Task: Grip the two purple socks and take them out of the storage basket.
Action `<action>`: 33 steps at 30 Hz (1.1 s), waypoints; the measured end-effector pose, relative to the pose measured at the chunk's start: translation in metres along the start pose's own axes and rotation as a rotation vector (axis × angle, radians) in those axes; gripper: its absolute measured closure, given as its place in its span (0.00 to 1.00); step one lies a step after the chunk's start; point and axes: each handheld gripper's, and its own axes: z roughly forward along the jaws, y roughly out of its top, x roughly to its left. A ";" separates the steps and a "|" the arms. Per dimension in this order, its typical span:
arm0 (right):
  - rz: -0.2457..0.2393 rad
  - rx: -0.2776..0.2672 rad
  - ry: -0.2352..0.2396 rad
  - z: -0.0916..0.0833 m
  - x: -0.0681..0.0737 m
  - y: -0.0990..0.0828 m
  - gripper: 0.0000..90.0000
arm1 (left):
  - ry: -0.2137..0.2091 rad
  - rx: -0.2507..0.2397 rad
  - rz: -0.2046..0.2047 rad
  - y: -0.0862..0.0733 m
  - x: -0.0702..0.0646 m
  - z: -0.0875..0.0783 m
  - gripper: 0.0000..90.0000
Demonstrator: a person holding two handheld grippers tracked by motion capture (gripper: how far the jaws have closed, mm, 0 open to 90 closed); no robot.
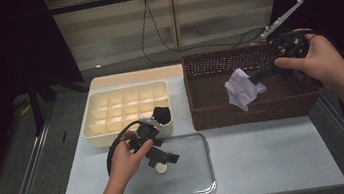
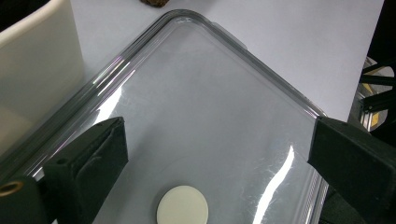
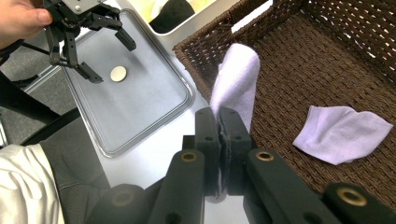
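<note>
My right gripper (image 3: 219, 116) is shut on a pale lilac sock (image 3: 236, 79), which hangs over the brown wicker basket (image 1: 215, 56); from above, the sock (image 1: 241, 89) dangles from the right gripper (image 1: 258, 76) inside the basket. A second lilac sock (image 3: 343, 133) lies flat on the basket floor. My left gripper (image 1: 163, 161) hovers over a clear plastic tray (image 1: 209, 162) with its jaws wide apart. A small white disc (image 2: 182, 205) lies on the tray between and below those jaws, untouched.
A cream compartment box (image 1: 95, 137) stands at the table's left, with a black item (image 1: 161, 113) in a near-right compartment. The basket takes up the back right. A cable runs down the wall behind.
</note>
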 end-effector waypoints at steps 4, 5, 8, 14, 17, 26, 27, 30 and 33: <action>-0.003 0.000 0.003 0.001 0.002 0.000 0.98 | -0.002 0.012 0.019 0.001 0.000 -0.001 0.05; -0.003 0.000 0.003 0.001 0.002 0.000 0.98 | -0.002 0.012 0.019 0.001 0.000 -0.001 0.05; -0.008 0.001 0.005 0.002 0.004 -0.001 0.98 | -0.001 0.010 0.018 0.001 0.001 -0.001 0.05; -0.013 -0.004 0.012 0.002 0.009 -0.004 0.98 | 0.004 0.012 0.022 0.001 0.000 -0.002 0.05; -0.015 -0.004 0.014 0.002 0.011 -0.006 0.98 | 0.000 -0.001 0.002 0.001 -0.001 0.000 0.05; -0.021 -0.013 0.034 0.006 0.018 -0.014 0.97 | 0.000 -0.003 0.000 0.001 -0.003 0.001 0.05; -0.023 -0.019 0.037 0.007 0.018 -0.015 0.91 | 0.001 -0.002 0.000 0.001 -0.003 0.001 0.05; -0.023 -0.024 0.017 0.012 0.018 -0.017 0.81 | 0.001 0.010 0.014 0.002 -0.002 0.001 0.05; 0.005 -0.028 0.005 0.017 0.011 -0.020 0.73 | -0.004 0.001 -0.002 0.001 -0.002 0.003 0.05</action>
